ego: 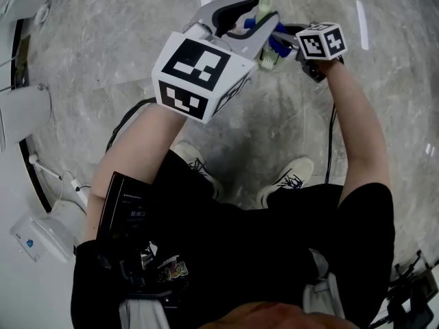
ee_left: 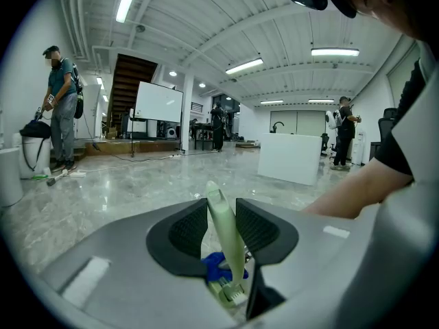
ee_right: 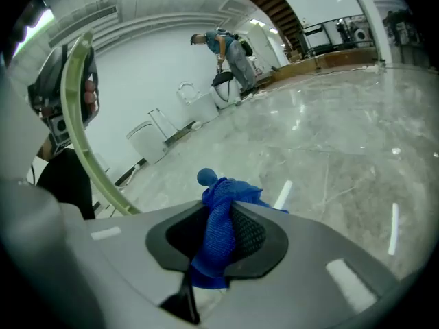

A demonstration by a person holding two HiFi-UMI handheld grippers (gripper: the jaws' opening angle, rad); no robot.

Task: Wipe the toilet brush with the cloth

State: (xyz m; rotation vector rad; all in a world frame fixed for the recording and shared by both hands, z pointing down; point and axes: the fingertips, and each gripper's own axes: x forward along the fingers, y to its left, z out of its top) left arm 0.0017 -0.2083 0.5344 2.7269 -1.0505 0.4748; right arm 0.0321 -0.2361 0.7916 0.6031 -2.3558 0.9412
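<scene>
In the head view my left gripper [ego: 263,25] is held out in front of me, shut on the pale green toilet brush [ego: 265,4]. The left gripper view shows the brush handle [ee_left: 221,221] upright between the left gripper [ee_left: 223,230] pads, with its head [ee_left: 232,293] just below. My right gripper [ego: 287,43] comes in from the right, close against the brush. It is shut on a bunched blue cloth [ee_right: 218,228], which fills the right gripper [ee_right: 219,237] jaws. The cloth [ee_left: 218,267] lies against the lower handle. The curved handle [ee_right: 74,115] passes to the upper left of the right gripper.
Grey marble floor lies below, with my shoes [ego: 287,179] and a black cable [ego: 127,118]. White toilets [ego: 24,112] line the left wall. A white counter [ee_left: 291,157] and standing people [ee_left: 62,108] are farther off in the hall.
</scene>
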